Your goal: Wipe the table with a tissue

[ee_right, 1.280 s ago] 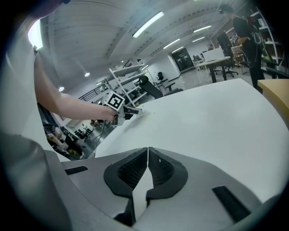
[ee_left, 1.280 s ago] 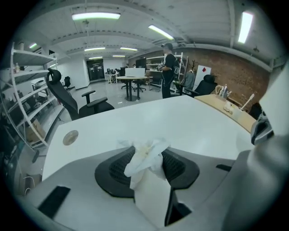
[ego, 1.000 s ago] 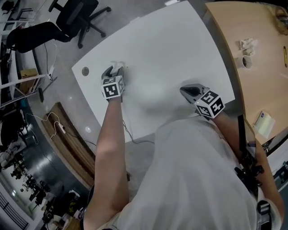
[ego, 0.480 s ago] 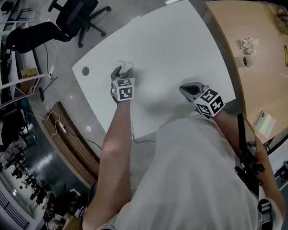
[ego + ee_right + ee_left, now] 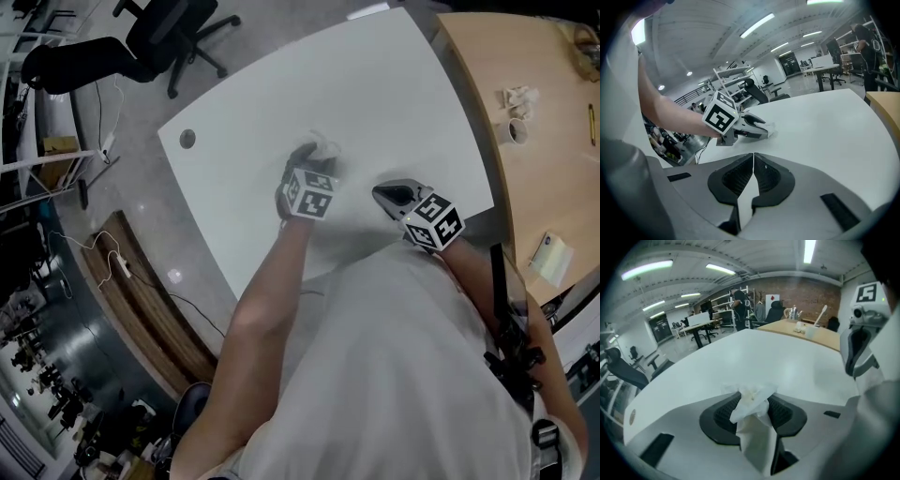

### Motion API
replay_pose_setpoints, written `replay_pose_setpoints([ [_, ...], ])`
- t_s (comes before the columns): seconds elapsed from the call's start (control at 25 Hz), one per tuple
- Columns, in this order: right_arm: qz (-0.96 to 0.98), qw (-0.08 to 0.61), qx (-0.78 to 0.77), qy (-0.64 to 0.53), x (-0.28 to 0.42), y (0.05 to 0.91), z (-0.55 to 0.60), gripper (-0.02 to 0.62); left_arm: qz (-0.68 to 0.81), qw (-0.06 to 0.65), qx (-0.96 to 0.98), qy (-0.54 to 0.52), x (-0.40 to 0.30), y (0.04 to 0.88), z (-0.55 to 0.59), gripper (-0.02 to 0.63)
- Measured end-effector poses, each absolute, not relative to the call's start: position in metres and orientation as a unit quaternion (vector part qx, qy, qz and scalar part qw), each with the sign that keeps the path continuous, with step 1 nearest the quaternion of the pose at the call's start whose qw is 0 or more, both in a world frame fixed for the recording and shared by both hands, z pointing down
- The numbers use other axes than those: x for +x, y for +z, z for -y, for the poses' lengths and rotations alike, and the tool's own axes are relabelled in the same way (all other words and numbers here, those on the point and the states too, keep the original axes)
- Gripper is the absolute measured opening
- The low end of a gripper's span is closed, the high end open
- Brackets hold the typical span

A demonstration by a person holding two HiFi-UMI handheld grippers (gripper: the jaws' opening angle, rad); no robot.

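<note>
The left gripper (image 5: 316, 157) has slid across the tabletop (image 5: 394, 75) from near the round cable hole (image 5: 187, 139) toward the middle, ending close to the right gripper (image 5: 384, 194). The right gripper has barely shifted; its jaws are pressed together on nothing. That sweep suggests a wiping stroke under way, with most of the surface left to cover. The left jaws are clamped on the tissue (image 5: 752, 404), a thin, soft white paper crumpled into a twist whose frilled end sticks out past the pads. It seems to touch the surface, though the contact is too small to confirm. The tabletop is smooth, matte white, with rounded corners.
</note>
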State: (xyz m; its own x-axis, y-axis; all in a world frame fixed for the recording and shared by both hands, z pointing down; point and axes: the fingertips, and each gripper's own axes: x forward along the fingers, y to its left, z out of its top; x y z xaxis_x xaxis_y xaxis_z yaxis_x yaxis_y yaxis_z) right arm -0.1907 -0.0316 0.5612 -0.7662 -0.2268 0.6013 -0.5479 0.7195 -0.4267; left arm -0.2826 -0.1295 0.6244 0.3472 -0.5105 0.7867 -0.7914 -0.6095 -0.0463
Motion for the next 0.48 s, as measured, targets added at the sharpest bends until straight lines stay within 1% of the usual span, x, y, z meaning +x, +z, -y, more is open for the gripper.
replay_pose_setpoints([
  [0.12, 0.892, 0.265, 0.225, 0.290, -0.195, 0.556, 0.023, 0.017, 0.336, 0.230, 0.829, 0.383, -0.256, 0.621, 0.108, 0.156],
  [0.24, 0.889, 0.266, 0.244, 0.280, -0.184, 0.552, 0.018, 0.017, 0.286, 0.278, 0.843, 0.360, -0.229, 0.615, 0.082, 0.156],
  [0.48, 0.885, 0.243, 0.276, 0.285, -0.160, 0.545, 0.015, 0.017, 0.290, 0.313, 0.855, 0.296, -0.212, 0.590, 0.051, 0.156],
])
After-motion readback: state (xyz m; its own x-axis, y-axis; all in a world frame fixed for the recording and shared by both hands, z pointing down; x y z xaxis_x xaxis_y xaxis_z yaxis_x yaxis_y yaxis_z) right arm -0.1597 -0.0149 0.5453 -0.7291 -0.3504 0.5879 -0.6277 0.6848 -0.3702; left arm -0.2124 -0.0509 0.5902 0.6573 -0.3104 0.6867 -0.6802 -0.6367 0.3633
